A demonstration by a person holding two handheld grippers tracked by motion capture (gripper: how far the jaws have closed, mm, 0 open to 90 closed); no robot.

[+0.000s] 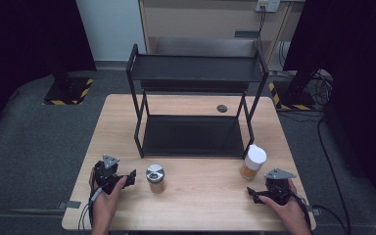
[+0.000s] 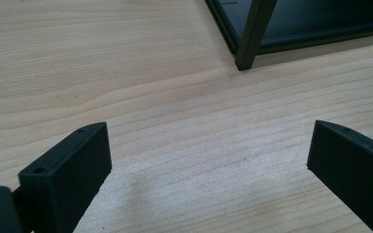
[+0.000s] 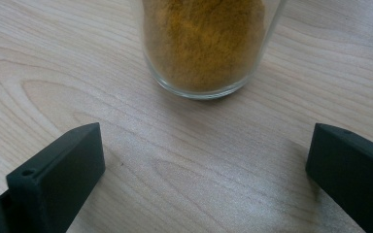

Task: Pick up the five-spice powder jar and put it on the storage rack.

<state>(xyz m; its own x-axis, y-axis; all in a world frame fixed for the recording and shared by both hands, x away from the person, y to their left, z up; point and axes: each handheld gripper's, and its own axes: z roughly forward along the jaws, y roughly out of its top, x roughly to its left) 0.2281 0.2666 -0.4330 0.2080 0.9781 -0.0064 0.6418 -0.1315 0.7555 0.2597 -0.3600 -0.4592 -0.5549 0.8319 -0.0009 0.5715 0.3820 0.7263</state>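
wood table: both grippers' fingers wide; right gripper cam shows orange powder in jar.

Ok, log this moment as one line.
left tongs: open, empty, beside steel-lidded jar | right tongs: open, empty, facing white-lidded spice jar | rack: shelves bare | table

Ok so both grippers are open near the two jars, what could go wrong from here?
The spice jar stands ahead of the open right gripper and close to the table's right edge; a clumsy approach could tip it or push it toward that edge. The metal-lidded jar lies beside the left gripper, whose jaws point past it toward the shelf leg.
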